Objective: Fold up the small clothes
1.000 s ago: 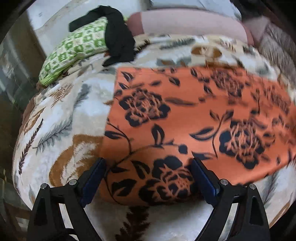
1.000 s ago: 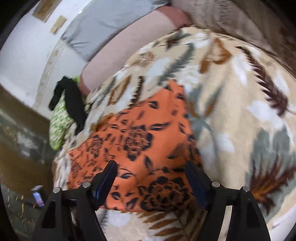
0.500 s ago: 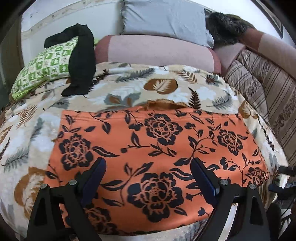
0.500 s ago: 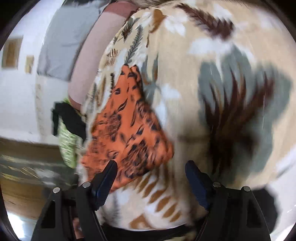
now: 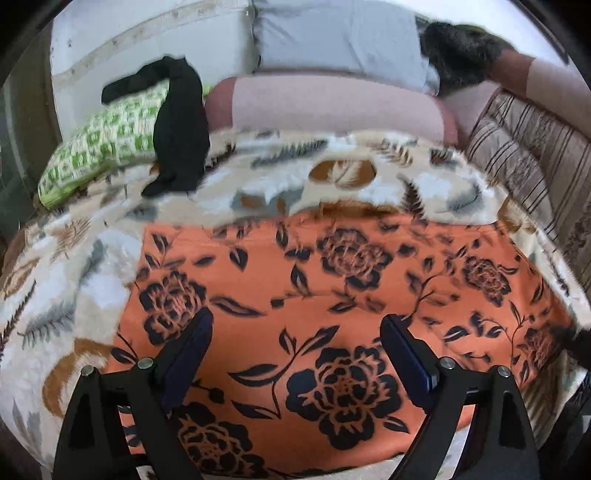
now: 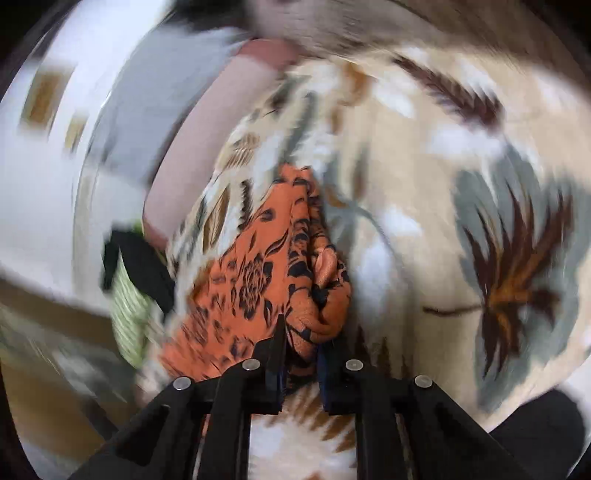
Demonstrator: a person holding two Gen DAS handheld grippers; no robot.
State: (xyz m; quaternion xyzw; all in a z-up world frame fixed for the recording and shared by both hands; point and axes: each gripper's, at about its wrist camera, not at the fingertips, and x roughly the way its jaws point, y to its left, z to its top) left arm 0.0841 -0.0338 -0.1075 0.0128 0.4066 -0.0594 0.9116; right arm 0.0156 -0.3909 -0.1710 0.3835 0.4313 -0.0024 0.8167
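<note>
A bed covered with a cream blanket [image 5: 85, 266] printed with feathers and leaves fills both views, with a pink bolster [image 5: 332, 107] and a grey pillow [image 5: 340, 33] along the far wall. The orange cloth with black roses [image 5: 332, 295] lies spread flat on that blanket, right in front of me. My left tongs [image 5: 295, 332] hover over its near half with the jaws wide apart, nothing between the pads, and I cannot say for sure whether the tips brush the fabric. My right tongs [image 6: 301, 354] have just been closing, and now they pinch a bunched fold at the cloth's [image 6: 258, 273] edge, the orange fabric puckered up between the two pads. That right view is smeared with blur, so the finer creases are hard to read. Off to the far left a green patterned cushion [image 5: 96, 147] sits with a black garment [image 5: 181, 122] draped over it, well apart from the cloth.
</note>
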